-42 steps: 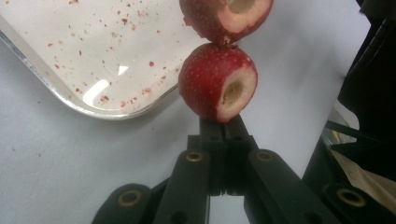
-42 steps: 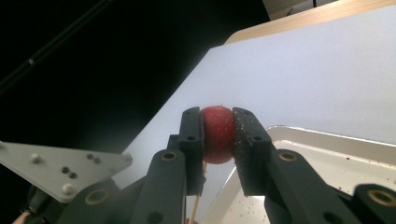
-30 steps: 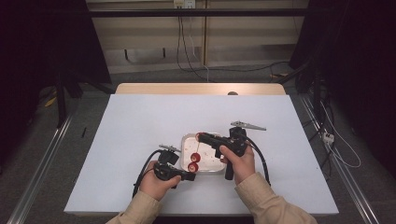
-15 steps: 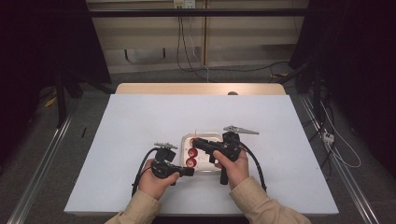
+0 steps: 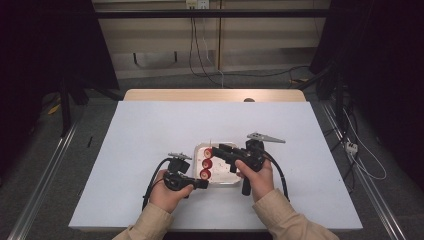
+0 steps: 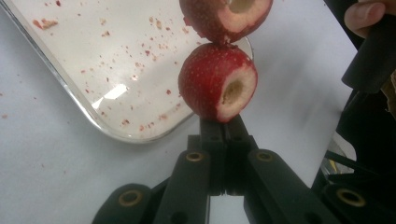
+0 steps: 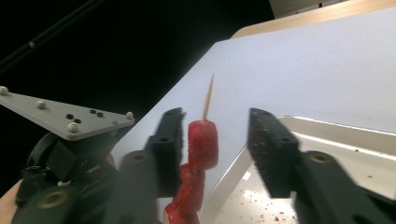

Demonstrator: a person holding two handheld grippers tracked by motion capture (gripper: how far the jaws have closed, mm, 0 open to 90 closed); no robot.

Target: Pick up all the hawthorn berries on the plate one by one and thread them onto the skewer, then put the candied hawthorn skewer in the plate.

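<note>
- Three cored red fruit pieces [image 5: 206,163] sit threaded on a thin wooden skewer [image 7: 207,99] above the clear glass tray [image 5: 223,178].
- Left gripper [image 5: 196,184] jaws, pressed together, pinch the skewer's base.
- Right gripper [image 5: 216,150] jaws have just been opening, spread around the top piece; next, probably fetch another piece.

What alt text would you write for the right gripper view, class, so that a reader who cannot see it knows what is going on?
Three red fruit pieces sit stacked on a thin wooden skewer, between the jaws of the right gripper, which have just been opening and stand clear of the top piece. Behind lie a white tray speckled with red crumbs and the white table; at lower left is the left gripper, with its grey plate.
</note>
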